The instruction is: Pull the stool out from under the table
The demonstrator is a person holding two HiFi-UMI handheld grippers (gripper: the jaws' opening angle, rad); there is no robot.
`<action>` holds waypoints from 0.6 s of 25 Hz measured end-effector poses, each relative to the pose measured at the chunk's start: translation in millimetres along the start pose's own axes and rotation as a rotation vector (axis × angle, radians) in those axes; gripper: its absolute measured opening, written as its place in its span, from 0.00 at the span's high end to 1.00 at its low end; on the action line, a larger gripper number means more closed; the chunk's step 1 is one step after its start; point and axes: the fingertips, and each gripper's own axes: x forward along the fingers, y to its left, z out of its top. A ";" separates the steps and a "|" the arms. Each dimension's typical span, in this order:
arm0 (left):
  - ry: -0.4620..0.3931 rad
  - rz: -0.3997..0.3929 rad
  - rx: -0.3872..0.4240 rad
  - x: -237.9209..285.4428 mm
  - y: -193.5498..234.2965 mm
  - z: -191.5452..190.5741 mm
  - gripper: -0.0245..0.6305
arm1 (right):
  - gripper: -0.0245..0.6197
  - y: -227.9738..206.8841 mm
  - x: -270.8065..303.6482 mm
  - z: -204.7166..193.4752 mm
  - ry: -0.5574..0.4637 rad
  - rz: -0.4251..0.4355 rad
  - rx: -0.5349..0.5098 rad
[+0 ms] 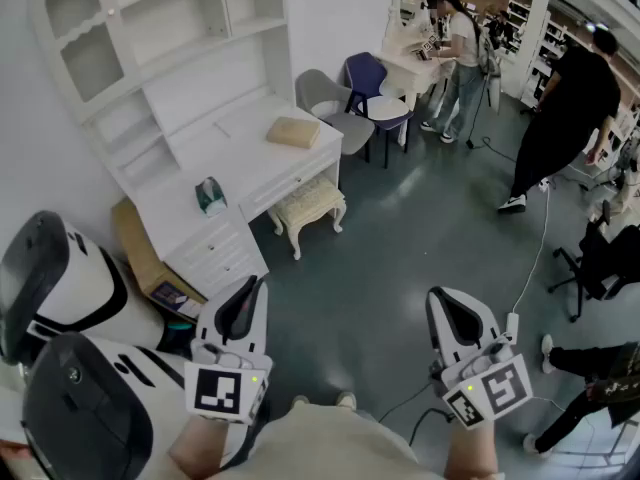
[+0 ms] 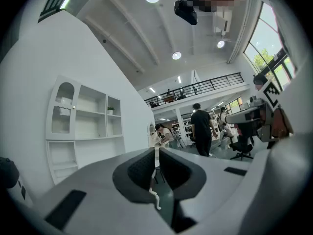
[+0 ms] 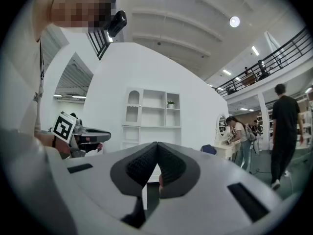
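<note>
Head view places the stool (image 1: 311,206) on the floor, its back half tucked under the front edge of the white table (image 1: 238,140), near that table's right-hand corner and to the right of the drawers. The cushioned seat is cream, on short carved legs. Its long axis runs along the table's front edge, so pulling it clear likely means drawing it away from that edge, toward the open floor and the person.

Both grippers are well apart from the stool, which lies ahead of them and further up in this view. The left gripper (image 1: 252,288) looks the nearer, almost in line with the seat's near end; the right gripper (image 1: 440,300) sits off to the side over bare floor. Each is held level, low in front of the person's body, pointing forward toward the table.

Left gripper view shows the left gripper (image 2: 156,173) with its dark pads pressed together and nothing gripped. Right gripper view shows the same for the right gripper (image 3: 156,168): pads meeting, empty.
</note>
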 end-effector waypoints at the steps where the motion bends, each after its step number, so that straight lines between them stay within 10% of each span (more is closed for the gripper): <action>1: 0.004 -0.002 -0.001 0.0 -2.4 -0.4 0.90 | 0.93 -2.3 -1.1 0.7 -0.008 -0.002 0.009; 15: -0.009 0.024 -0.027 1.0 -26.6 -0.8 0.90 | 0.93 -32.7 -24.3 -11.0 -0.019 -0.014 0.030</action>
